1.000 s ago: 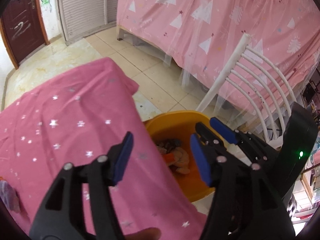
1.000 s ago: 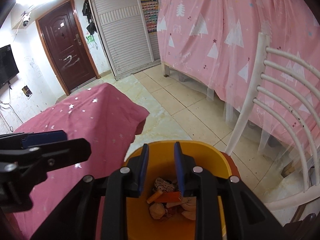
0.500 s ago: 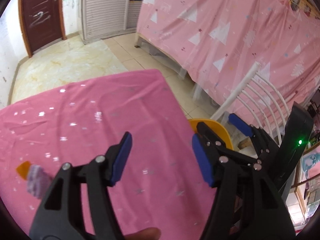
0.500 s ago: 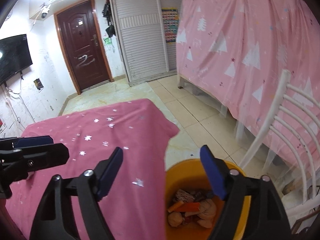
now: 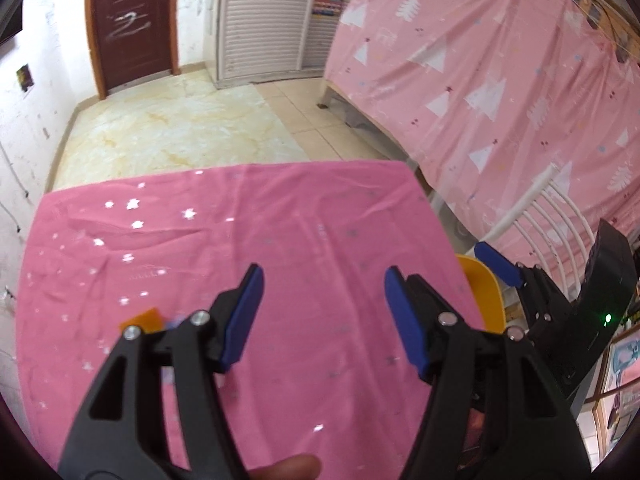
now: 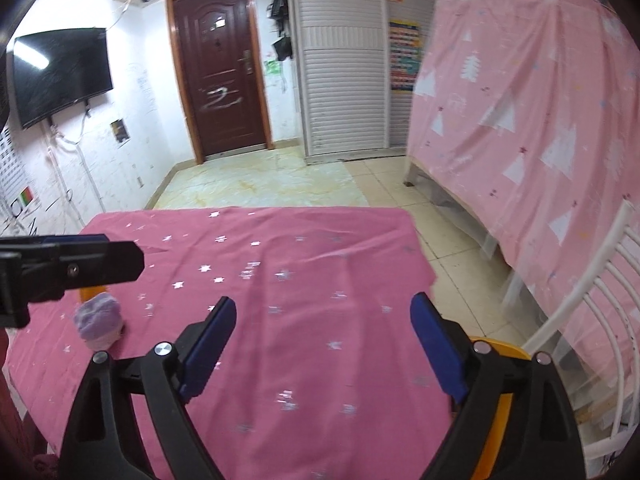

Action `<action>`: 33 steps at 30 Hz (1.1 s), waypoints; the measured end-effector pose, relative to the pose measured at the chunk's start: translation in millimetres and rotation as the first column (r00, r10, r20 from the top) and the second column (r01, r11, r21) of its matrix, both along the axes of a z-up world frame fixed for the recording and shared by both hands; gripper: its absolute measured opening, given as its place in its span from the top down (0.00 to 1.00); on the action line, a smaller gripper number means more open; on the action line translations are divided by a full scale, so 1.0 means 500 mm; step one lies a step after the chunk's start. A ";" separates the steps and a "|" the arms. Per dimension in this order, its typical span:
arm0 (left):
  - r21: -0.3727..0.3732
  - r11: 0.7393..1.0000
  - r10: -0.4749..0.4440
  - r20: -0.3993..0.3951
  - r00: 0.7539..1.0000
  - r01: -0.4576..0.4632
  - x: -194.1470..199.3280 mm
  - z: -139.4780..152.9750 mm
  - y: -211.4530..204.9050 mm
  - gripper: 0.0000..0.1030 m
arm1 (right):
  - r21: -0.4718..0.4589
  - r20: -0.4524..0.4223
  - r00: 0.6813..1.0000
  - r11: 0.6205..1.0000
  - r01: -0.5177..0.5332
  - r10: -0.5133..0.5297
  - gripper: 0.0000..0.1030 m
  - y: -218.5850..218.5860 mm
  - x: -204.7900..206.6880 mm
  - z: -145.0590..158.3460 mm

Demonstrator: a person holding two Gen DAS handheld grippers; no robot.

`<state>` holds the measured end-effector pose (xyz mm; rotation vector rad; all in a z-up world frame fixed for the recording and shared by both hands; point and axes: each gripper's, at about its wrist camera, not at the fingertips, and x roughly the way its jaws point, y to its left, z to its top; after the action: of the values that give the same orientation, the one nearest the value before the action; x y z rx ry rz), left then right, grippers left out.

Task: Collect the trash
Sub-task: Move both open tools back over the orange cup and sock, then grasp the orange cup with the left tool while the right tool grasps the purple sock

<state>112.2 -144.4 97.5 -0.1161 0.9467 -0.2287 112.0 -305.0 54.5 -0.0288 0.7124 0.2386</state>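
A crumpled purple wrapper (image 6: 100, 320) lies on the pink star-print tablecloth (image 6: 280, 280) at the left, with an orange scrap (image 6: 93, 292) just behind it. The orange scrap also shows in the left wrist view (image 5: 144, 318), beside the left finger. My left gripper (image 5: 324, 312) is open and empty above the cloth (image 5: 280, 220). My right gripper (image 6: 324, 344) is open and empty over the table's right half. The yellow trash bin (image 5: 486, 296) stands off the table's right edge; its rim shows in the right wrist view (image 6: 500, 346).
A white slatted chair (image 6: 592, 300) stands right of the bin. A pink curtain with white trees (image 6: 520, 100) covers a bed frame on the right. A dark door (image 6: 220, 72), a white shutter cabinet (image 6: 344, 80) and a wall TV (image 6: 60, 76) lie beyond.
Both grippers have swung left from above the bin to over the table. The right gripper has opened wide. The purple wrapper and orange scrap have come into view.
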 end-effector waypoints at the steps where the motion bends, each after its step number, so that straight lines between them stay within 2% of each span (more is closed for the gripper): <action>1: -0.001 1.000 0.007 -0.001 1.000 -0.007 -0.001 0.001 0.010 0.42 | -0.001 -0.002 1.000 1.000 -0.013 0.013 0.20 0.013 0.001 0.000; 6: 0.003 0.999 0.048 -0.004 0.999 -0.048 -0.007 -0.001 0.060 0.42 | -0.005 -0.010 0.998 0.998 -0.060 0.060 0.20 0.065 0.001 -0.004; 15: 0.026 0.988 0.153 -0.017 0.988 -0.152 -0.015 -0.023 0.154 0.42 | 0.059 -0.027 0.978 0.977 -0.206 0.208 0.20 0.154 -0.007 0.001; 22: 0.041 0.968 0.251 -0.053 0.966 -0.249 -0.011 -0.055 0.226 0.42 | 0.072 -0.057 0.952 0.952 -0.298 0.302 0.20 0.220 -0.018 -0.010; 31: 0.062 0.956 0.292 -0.096 0.951 -0.288 -0.013 -0.091 0.256 0.42 | 0.089 -0.102 0.909 0.914 -0.397 0.405 0.20 0.301 -0.024 -0.025; 33: 0.066 0.954 0.298 -0.099 0.949 -0.293 -0.013 -0.097 0.261 0.46 | 0.095 -0.109 0.900 0.906 -0.412 0.421 0.20 0.309 -0.031 -0.031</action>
<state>105.8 -13.9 48.8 -0.2241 1.0288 0.0796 96.7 -150.4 38.9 -0.1017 0.8207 0.6833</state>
